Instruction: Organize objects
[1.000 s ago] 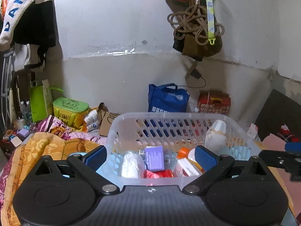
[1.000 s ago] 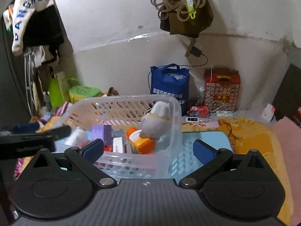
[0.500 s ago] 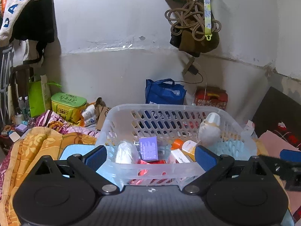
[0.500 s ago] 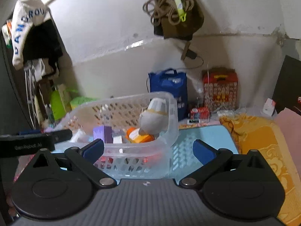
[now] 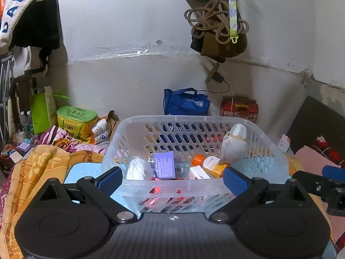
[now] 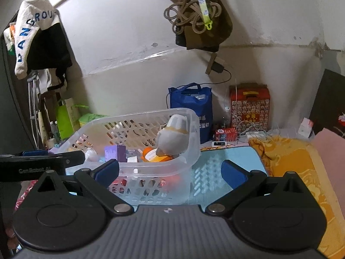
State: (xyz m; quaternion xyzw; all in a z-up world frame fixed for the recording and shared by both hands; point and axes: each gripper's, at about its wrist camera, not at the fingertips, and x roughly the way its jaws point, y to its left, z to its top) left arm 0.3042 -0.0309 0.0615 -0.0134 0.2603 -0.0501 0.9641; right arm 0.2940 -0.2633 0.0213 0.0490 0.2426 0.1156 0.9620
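Hovering with jaws spread and empty, both the left hand-held gripper [image 5: 172, 178] and right hand-held gripper [image 6: 170, 171] face the clear basket [image 5: 172, 186] on a blue mat [image 6: 226, 164]; a careless nudge could topple the white bottle [image 5: 234, 145] leaning inside the basket's right wall.

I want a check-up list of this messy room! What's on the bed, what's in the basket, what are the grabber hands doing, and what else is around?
Surface: light blue mat on orange patterned blanket.
Job's things: clear plastic basket on the mat, holding a purple box, white bottle, orange-capped bottle.
Clutter: green tin, blue bag, red box.
Grippers: left gripper open, right gripper open, both empty.
Cables: charger cord on wall; coiled rope hanging.
Surroundings: white wall, hanging clothes.
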